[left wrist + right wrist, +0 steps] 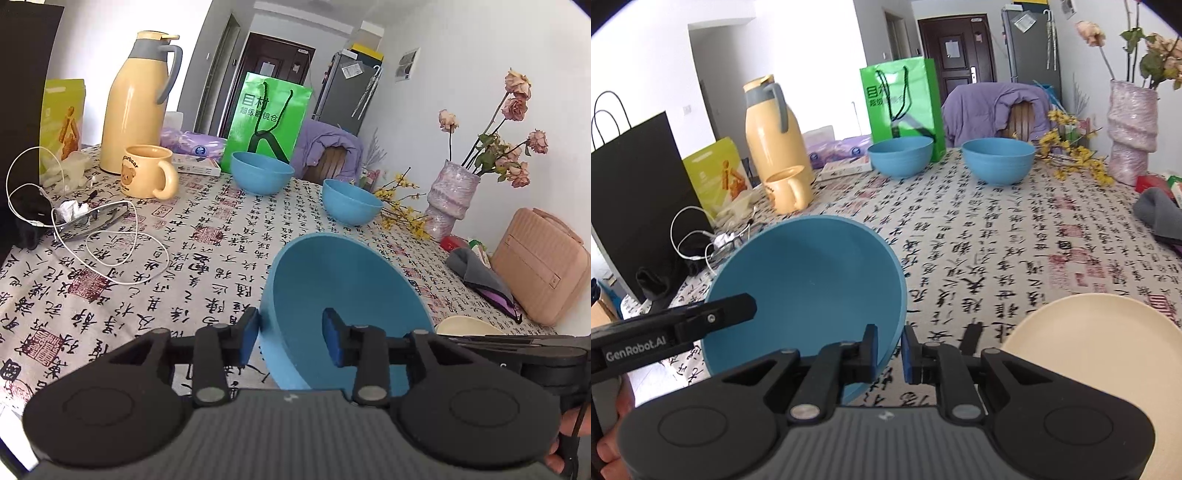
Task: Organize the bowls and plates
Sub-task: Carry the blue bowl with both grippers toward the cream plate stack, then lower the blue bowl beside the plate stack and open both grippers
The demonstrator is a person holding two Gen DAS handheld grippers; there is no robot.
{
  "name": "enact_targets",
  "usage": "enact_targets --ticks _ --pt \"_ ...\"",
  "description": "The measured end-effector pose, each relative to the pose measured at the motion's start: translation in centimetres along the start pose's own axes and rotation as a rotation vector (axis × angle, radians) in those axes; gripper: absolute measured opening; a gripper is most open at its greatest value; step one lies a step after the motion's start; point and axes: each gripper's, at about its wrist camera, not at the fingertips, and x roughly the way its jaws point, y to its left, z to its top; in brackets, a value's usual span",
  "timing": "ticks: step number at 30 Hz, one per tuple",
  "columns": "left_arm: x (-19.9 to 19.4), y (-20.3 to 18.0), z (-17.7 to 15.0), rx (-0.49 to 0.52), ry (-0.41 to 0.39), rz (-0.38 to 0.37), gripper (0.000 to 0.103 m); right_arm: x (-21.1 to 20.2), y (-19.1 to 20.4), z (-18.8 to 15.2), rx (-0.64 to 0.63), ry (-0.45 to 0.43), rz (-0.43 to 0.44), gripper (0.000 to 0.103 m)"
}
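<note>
**Matte blue bowl, tipped on edge between two sets of jaws**

Blue and matte, the near bowl (809, 288) looks like moulded plastic or a wheat-straw composite: thin-walled, stiff, probably light and unlikely to shatter. It sits tilted at the near edge of the worktop (207, 236), its open mouth turned toward the cameras.

The right gripper (889, 352) is clenched on the bowl's rim, one pad inside and one outside. The left gripper (291, 338) stands released: its jaws straddle the opposite wall, with a clear gap on the inner side, so it does not pinch.

The rim is the sensible hold; the curved, smooth wall offers no other purchase, and a one-sided pinch could let the bowl swing. I judge a firm, deep bite safest.

Two more blue bowls (900, 155) (998, 159) of the same shape stand upright at the far side, near but apart. A cream plate (1097, 347), shallow and equally matte, lies just right of the right gripper. The printed cloth should damp sliding.
</note>
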Motion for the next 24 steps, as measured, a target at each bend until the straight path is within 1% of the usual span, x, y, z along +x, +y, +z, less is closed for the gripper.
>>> enact_targets --ticks 9,12,15,18,20,21,22,24 --pt "1.3 1.3 -0.1 -0.024 0.047 -0.014 0.04 1.4 0.3 0.3 0.012 0.027 0.004 0.016" --pt "1.4 1.4 0.0 -0.032 0.052 -0.021 0.041 1.6 0.3 0.3 0.018 0.034 0.01 0.018" --pt "1.4 1.4 0.2 -0.038 0.053 -0.024 0.045 1.7 0.3 0.4 0.024 0.036 0.02 0.019" --pt "1.3 1.4 0.2 -0.039 0.046 -0.022 0.05 1.7 0.3 0.4 0.027 0.035 0.034 0.024" --pt "1.4 1.4 0.2 -0.039 0.042 -0.012 0.059 1.7 0.4 0.3 0.028 0.032 0.044 0.026" --pt "1.4 1.5 0.2 -0.04 0.04 -0.013 0.059 1.7 0.4 0.3 0.03 0.029 0.045 0.028" --pt "1.4 1.5 0.2 -0.041 0.039 -0.018 0.059 1.7 0.4 0.3 0.03 0.026 0.043 0.032" --pt "1.3 1.4 0.2 -0.04 0.031 -0.014 0.061 1.6 0.3 0.2 0.031 0.017 0.051 0.033"
